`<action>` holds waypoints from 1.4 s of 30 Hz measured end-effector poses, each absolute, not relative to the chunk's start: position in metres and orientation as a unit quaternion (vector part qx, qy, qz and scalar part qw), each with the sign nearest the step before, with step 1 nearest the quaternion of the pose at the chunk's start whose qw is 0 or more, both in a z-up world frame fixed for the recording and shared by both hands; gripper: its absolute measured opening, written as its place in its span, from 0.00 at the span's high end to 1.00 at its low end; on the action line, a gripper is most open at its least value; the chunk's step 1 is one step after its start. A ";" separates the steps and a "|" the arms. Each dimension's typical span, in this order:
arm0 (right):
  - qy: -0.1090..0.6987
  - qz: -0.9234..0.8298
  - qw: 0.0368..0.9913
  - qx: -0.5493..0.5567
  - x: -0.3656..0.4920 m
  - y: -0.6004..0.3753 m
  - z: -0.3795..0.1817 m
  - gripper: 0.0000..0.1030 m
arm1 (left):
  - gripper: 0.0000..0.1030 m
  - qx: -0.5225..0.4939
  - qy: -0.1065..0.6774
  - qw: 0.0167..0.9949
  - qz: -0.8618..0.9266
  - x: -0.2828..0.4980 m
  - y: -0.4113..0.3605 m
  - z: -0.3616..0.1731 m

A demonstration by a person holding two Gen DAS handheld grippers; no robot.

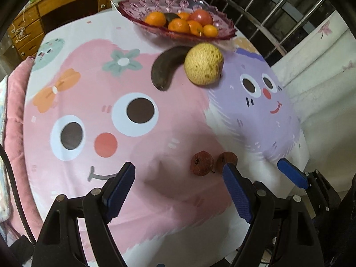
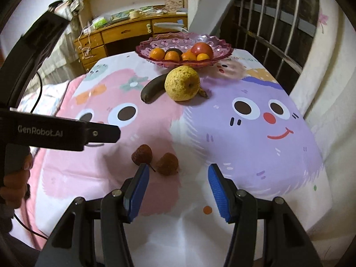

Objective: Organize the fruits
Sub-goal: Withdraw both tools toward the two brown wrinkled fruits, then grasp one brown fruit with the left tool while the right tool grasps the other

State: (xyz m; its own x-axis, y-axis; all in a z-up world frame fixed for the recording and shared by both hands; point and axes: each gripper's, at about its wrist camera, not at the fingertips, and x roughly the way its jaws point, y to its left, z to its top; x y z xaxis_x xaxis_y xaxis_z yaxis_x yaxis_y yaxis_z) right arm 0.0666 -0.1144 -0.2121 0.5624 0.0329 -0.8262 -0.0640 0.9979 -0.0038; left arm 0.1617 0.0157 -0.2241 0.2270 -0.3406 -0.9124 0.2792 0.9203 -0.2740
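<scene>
A pink glass fruit bowl (image 1: 142,5) (image 2: 222,46) at the table's far end holds several oranges (image 1: 155,19) and a red apple (image 1: 202,16). In front of it lie a blackened banana (image 1: 163,66) (image 2: 151,89) and a yellow pear (image 1: 203,63) (image 2: 182,82), touching. Two small shrivelled red-brown fruits (image 1: 202,163) (image 2: 166,163) lie near the front edge. My left gripper (image 1: 179,185) is open and empty, just short of them. My right gripper (image 2: 179,184) is open and empty, with the right-hand small fruit just beyond its left finger. The right gripper's pad (image 1: 292,173) shows in the left wrist view.
The table wears a cartoon cloth (image 1: 133,111) in pink and purple. A wooden desk with drawers (image 2: 124,33) and shelves stands behind. A barred window (image 2: 278,22) is at the right. The left gripper's body (image 2: 55,133) and the hand holding it fill the left of the right wrist view.
</scene>
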 end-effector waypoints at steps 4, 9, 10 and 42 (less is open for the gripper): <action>0.462 0.040 0.885 -0.044 0.071 -0.111 -0.221 0.46 | 0.27 -0.020 0.602 0.771 -0.207 0.164 0.006 -0.233; 0.469 0.064 0.878 -0.065 0.082 -0.108 -0.236 0.46 | 0.34 -0.015 0.624 0.753 -0.208 0.166 -0.006 -0.248; 0.471 0.069 0.877 -0.066 0.082 -0.108 -0.239 0.46 | 0.35 -0.015 0.629 0.749 -0.208 0.166 -0.008 -0.251; 0.516 0.163 0.839 -0.054 0.106 -0.109 -0.265 0.70 | 0.73 -0.027 0.666 0.720 -0.194 0.182 -0.024 -0.272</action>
State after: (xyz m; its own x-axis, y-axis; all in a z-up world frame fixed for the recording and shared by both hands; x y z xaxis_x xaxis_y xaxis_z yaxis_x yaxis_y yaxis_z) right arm 0.1056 -0.1093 -0.2647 0.4147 0.2180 -0.8835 -0.3290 0.9411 0.0778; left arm 0.1824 -0.0237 -0.2722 0.0382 -0.3151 -0.9483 0.2423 0.9236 -0.2971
